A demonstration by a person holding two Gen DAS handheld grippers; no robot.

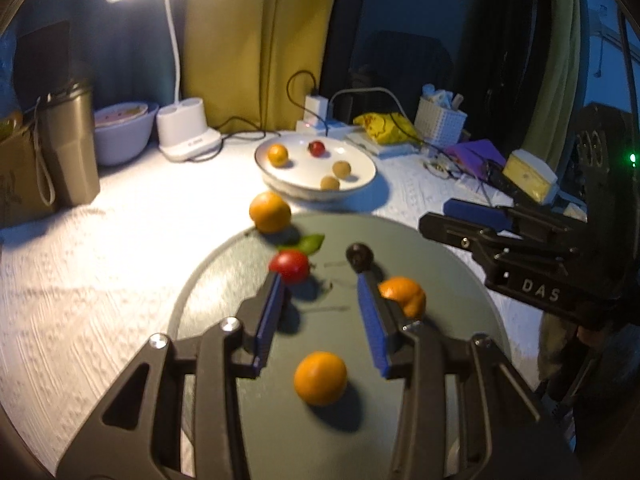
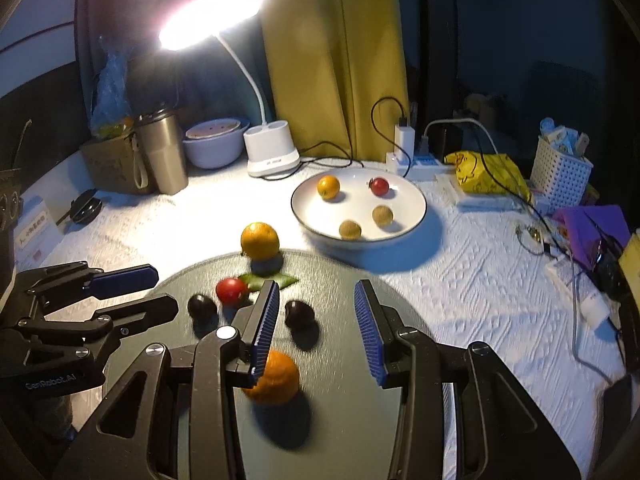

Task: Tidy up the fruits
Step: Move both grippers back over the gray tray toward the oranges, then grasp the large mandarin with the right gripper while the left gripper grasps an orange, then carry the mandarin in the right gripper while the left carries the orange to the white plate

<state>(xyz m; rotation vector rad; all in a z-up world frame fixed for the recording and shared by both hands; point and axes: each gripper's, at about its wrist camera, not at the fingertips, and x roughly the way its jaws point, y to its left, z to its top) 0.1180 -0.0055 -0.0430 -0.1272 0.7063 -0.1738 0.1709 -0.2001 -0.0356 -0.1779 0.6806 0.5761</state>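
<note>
Two sets of fingers parted, empty, orange [image 1: 320, 378] below left pair, dark fruit [image 2: 299, 314] between right

A white gooseneck desk lamp [image 2: 272, 148] burns brightly over a table covered in a white, textured cloth [image 2: 480, 300] — its glare bleaches the cloth beneath it. Behind the table hangs a mustard-yellow curtain [image 2: 336, 56], with dark panels either side. A steel tumbler [image 2: 162, 152] and a pale round bowl [image 2: 214, 146] stand left of the lamp; a white power strip [image 2: 416, 164], a white lattice basket [image 2: 560, 174] and a crumpled yellow bag [image 2: 492, 172] crowd the right — all in dimmer light.
</note>
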